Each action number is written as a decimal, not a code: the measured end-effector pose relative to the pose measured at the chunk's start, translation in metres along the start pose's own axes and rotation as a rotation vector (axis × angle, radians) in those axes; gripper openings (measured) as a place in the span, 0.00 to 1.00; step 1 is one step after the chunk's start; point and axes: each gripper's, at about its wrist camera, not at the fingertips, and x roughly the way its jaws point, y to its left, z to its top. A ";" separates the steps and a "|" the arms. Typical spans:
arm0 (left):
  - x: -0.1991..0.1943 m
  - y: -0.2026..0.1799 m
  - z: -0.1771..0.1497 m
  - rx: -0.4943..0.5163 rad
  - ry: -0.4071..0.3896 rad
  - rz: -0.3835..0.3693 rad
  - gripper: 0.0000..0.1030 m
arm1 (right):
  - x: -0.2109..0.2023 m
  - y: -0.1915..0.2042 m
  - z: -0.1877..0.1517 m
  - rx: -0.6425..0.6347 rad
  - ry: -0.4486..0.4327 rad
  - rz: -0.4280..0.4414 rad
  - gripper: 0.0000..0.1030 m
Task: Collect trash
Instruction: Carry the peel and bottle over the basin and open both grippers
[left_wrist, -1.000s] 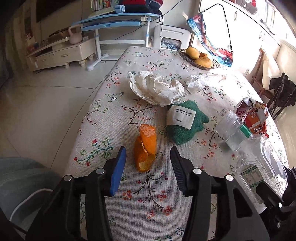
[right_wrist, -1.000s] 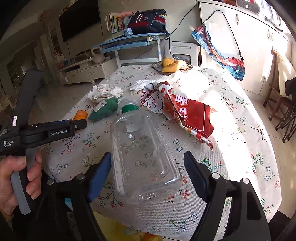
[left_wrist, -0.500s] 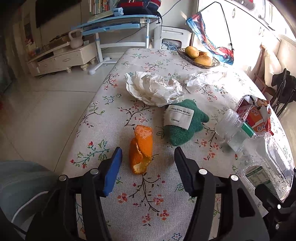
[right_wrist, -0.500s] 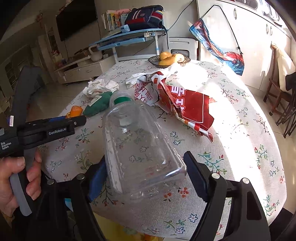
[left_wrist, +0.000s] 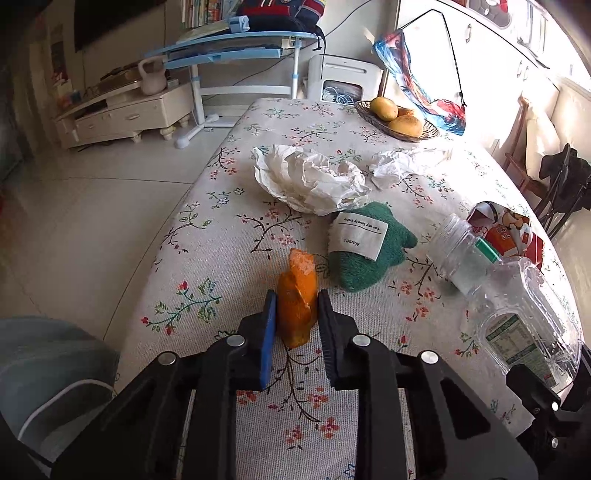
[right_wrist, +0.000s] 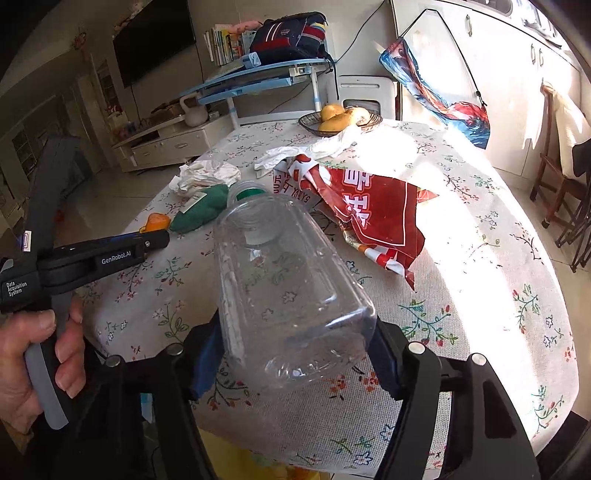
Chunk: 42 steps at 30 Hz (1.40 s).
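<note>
Two pieces of trash are in hand, and nothing visible has reached a bin yet. The left hand-held gripper (left_wrist: 294, 314) has just been closing, and its jaws now press on both sides of the orange peel (left_wrist: 296, 295), which stands on the tabletop (left_wrist: 207, 258) near its 7 o'clock edge in the left wrist view. The right hand-held gripper (right_wrist: 291, 354) has also been closing; its jaws stand fairly wide, clamped on the base of the clear plastic bottle (right_wrist: 284, 280), which tilts up off the cloth with its green-ringed neck pointing toward 11 o'clock.

Left on the tabletop, by my reading: the large crumpled white paper (left_wrist: 310, 179) at 12 o'clock from the peel, a second white wad (left_wrist: 402, 164) toward 1 o'clock, the torn red wrapper (right_wrist: 373, 218) at 1 o'clock from the bottle, and the green knitted piece with a label (left_wrist: 365, 245) just right of the peel, which may or may not count as trash. The basket of fruit (left_wrist: 397, 118) at the far end looks like something to leave.

I judge the task barely begun: both grips are made, neither item is lifted clear or dropped off, and several pieces wait.
</note>
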 end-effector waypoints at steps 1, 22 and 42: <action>-0.002 0.001 0.000 -0.006 0.000 -0.007 0.19 | -0.001 0.000 0.000 0.004 -0.003 0.009 0.59; -0.064 0.002 -0.033 -0.039 -0.035 -0.097 0.18 | -0.052 0.007 0.004 0.073 -0.094 0.122 0.55; -0.124 -0.010 -0.070 0.009 -0.073 -0.152 0.18 | -0.130 0.021 -0.004 0.062 -0.190 0.169 0.56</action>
